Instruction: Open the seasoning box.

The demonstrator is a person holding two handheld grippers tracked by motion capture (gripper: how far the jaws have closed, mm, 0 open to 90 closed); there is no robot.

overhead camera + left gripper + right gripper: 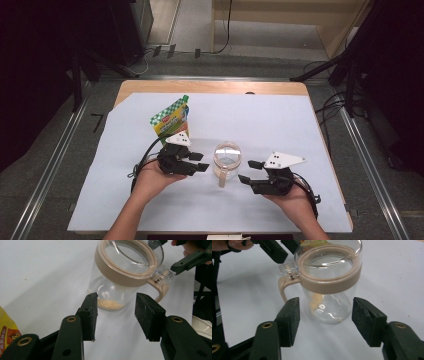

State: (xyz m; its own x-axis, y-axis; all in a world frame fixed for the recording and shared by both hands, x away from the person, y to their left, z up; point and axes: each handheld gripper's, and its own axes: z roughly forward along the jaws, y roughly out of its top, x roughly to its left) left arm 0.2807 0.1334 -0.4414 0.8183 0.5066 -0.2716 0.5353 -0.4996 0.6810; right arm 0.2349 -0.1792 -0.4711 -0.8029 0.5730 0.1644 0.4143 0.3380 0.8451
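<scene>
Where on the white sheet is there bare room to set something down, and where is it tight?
Free: the far right stretch of the white sheet, beyond the right gripper, and the near strip between the forearms. Crowded: the middle, where the left gripper and right gripper flank the glass jar, and the pouch behind the left gripper.
</scene>
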